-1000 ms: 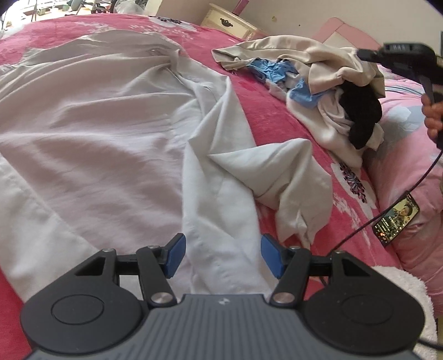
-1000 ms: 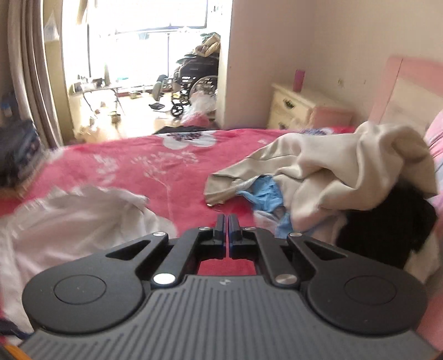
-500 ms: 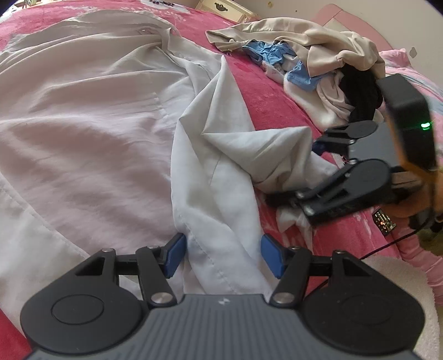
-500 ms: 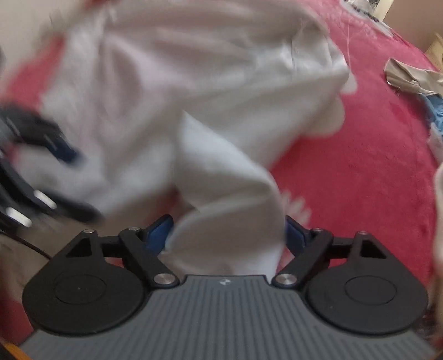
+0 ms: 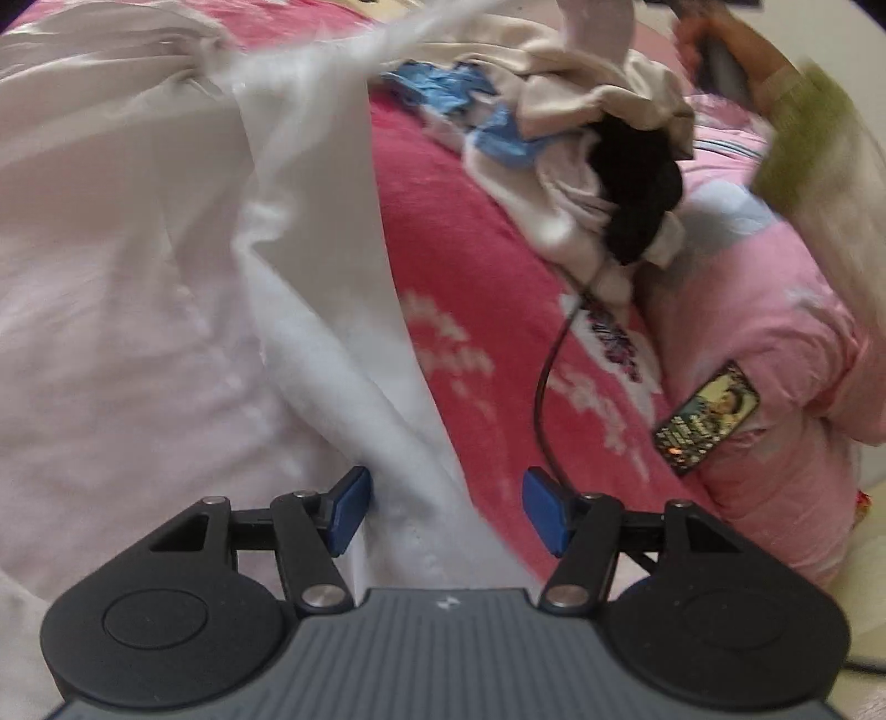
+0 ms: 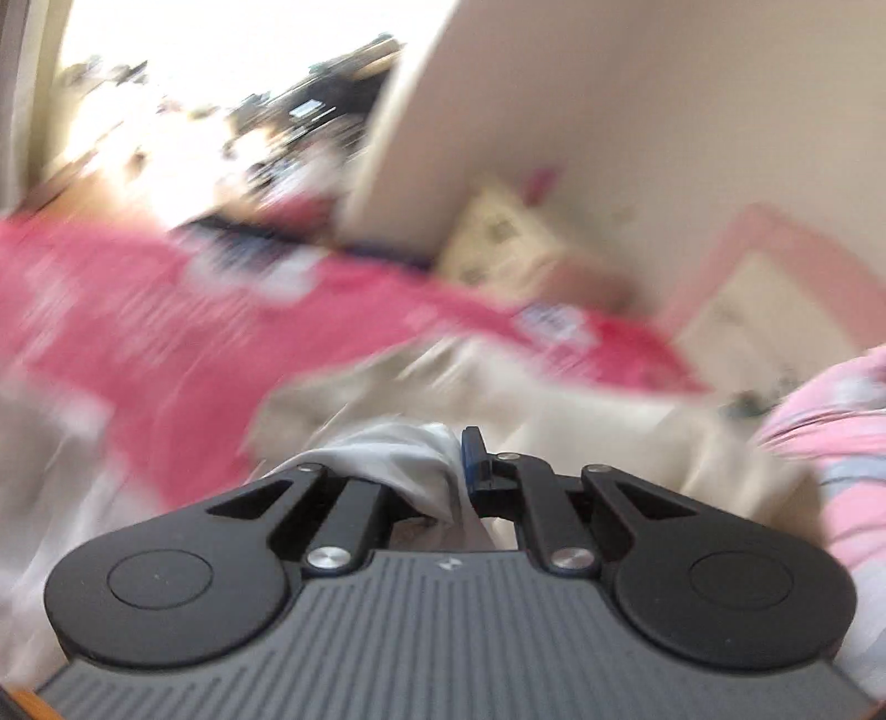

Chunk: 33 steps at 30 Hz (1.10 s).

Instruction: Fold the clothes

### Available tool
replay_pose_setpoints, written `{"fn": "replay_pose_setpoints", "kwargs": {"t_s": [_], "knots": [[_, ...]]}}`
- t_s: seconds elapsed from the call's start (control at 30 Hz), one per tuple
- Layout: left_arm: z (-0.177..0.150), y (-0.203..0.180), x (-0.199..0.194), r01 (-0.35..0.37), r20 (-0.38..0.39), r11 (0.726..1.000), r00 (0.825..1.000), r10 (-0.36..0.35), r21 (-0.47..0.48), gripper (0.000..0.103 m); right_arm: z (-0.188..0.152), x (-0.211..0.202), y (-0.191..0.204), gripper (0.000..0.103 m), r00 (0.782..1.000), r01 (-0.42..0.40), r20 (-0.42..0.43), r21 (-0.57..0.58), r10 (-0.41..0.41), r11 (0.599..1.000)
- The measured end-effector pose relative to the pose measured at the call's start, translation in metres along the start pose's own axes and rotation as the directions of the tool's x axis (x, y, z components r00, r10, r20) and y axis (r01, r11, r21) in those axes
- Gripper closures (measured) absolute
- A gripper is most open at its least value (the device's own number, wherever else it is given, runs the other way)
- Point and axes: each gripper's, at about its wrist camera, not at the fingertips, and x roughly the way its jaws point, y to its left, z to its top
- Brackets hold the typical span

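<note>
White cloth fills the gap between the jaws of the right gripper (image 6: 443,476), which have just closed and now pinch a bunched fold of the shirt (image 5: 166,277). Only one blue pad (image 6: 470,459) shows; the other is buried under the fabric. The right wrist view is heavily blurred, so nothing finer about the grip can be read.

The left gripper (image 5: 443,512) stands with its jaws spread. A strip of the shirt lies between the blue pads (image 5: 349,509), and neither pad presses on it.

Outward from the left gripper, the shirt spreads ahead and to the left over the red bedspread (image 5: 470,266). From it a band of white cloth runs up and away to the top of the left wrist view, lifted off the bed. At the top right of that view a hand (image 5: 720,44) shows with a green sleeve (image 5: 803,138); whether the lifted band ends there is not clear.

Further ahead and to the right lies a pile of clothes (image 5: 581,138), beige, blue and black, unfolded. A black cable (image 5: 545,376) and a phone (image 5: 706,426) lie to the right of the left gripper.

Progress, as judged: early. The shirt is spread, with one part apparently being drawn out or over; no finished fold is visible. The pile remains untouched.
</note>
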Motion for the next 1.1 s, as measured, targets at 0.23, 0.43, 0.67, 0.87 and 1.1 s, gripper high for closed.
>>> {"fn": "replay_pose_setpoints", "kwargs": {"t_s": [0.23, 0.43, 0.67, 0.87, 1.1], "knots": [[0.01, -0.007, 0.033, 0.017, -0.053, 1.0, 0.998, -0.016, 0.017, 0.041, 0.01, 0.071, 0.0, 0.063, 0.993, 0.119, -0.027, 0.016, -0.119, 0.993], [0.014, 0.001, 0.025, 0.038, -0.044, 0.999, 0.998, -0.039, -0.026, 0.04, -0.062, 0.096, 0.06, 0.023, 0.975, -0.002, -0.213, -0.287, -0.062, 0.958], [0.009, 0.002, -0.014, 0.049, 0.043, 0.997, 0.998, -0.046, -0.066, 0.036, -0.099, 0.012, 0.051, 0.007, 0.978, -0.109, -0.2, -0.225, 0.064, 0.968], [-0.003, 0.001, -0.061, 0.045, 0.132, 0.994, 0.991, -0.031, -0.102, 0.033, -0.116, -0.083, -0.011, 0.004, 0.942, -0.276, -0.143, 0.189, 0.305, 0.942], [-0.03, 0.012, -0.138, 0.029, 0.253, 0.987, 0.967, 0.012, -0.158, 0.032, -0.166, -0.253, -0.06, 0.001, 0.875, -0.468, 0.325, 0.373, 0.36, 0.801]]}}
